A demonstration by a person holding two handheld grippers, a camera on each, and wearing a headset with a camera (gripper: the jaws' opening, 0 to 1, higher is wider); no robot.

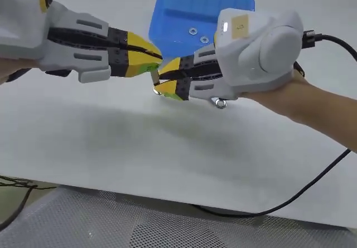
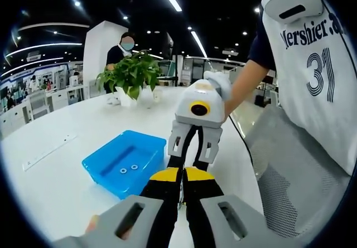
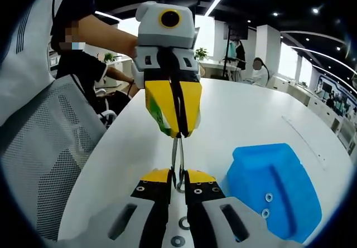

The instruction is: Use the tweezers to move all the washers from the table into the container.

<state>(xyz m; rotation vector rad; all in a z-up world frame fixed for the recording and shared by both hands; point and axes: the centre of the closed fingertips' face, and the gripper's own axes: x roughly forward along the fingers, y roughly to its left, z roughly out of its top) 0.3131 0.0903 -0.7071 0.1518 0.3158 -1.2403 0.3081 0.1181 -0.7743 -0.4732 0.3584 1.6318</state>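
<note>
1. We note the white worktop (image 1: pixel 167 147) as the base surface; it carries everything below.
2. The blue container (image 1: pixel 178 14) stands on the worktop on the far side of both tools, just behind their tips. In the right gripper view it sits to the right of the jaws.
3. The left hand-held gripper (image 1: pixel 156 53) enters the head view from the left. Its yellow-tipped jaws are pressed together, and in the right gripper view we see them clamped on one end of the tweezers (image 3: pixel 177 153).
4. The right hand-held gripper (image 1: pixel 160 81) enters from the right and is held in a hand (image 1: pixel 290 92). It points tip to tip at the left one. Its jaws are drawn in to a narrow gap and grip the other end of the tweezers, so both tools hold the tweezers between them above the worktop.
5. We count two washers (image 1: pixel 193 31) lying on the container floor, side by side.
6. One washer (image 1: pixel 221 103) lies on the worktop just beneath the right hand-held gripper. In the right gripper view we see two more loose washers (image 3: pixel 184 223) on the worktop between its jaws.
</note>
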